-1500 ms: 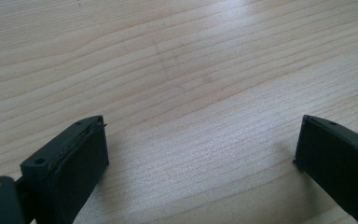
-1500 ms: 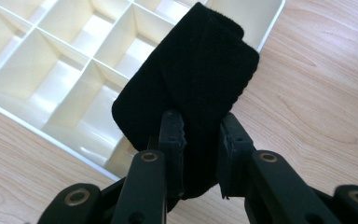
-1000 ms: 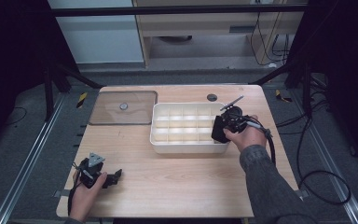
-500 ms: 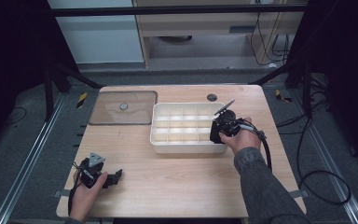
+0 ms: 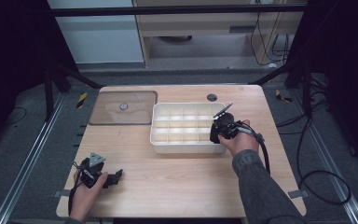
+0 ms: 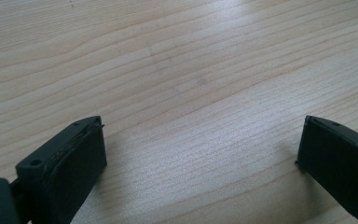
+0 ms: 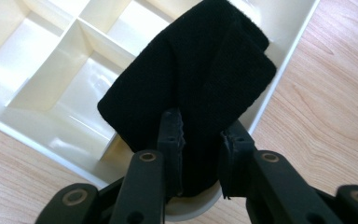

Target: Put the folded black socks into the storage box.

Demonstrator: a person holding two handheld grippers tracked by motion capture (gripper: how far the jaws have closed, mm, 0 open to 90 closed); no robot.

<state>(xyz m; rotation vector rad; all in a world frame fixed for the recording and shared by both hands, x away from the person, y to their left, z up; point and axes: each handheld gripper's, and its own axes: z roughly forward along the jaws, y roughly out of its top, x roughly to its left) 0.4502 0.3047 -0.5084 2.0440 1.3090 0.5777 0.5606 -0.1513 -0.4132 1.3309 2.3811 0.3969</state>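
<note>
Wooden table (image 5: 182, 182) carries a white tray (image 5: 186, 148) with a clear lid (image 5: 107, 114) beside it. Right gripper (image 7: 200, 140) clamps a black cloth (image 7: 191, 79) over the tray's near corner compartment, probably to drop it there. Left gripper (image 6: 200, 154) rests open on bare wood, out of the way.

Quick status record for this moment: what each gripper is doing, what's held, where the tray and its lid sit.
right gripper: shut on a folded black cloth, held over the tray's near right corner
left gripper: open, holding nothing, low over bare wood at the table's near left
compartment tray: cream, mid-table, visible cells look empty
clear lid: flat on the table, left of the tray, apart from it
table: light wood
</note>
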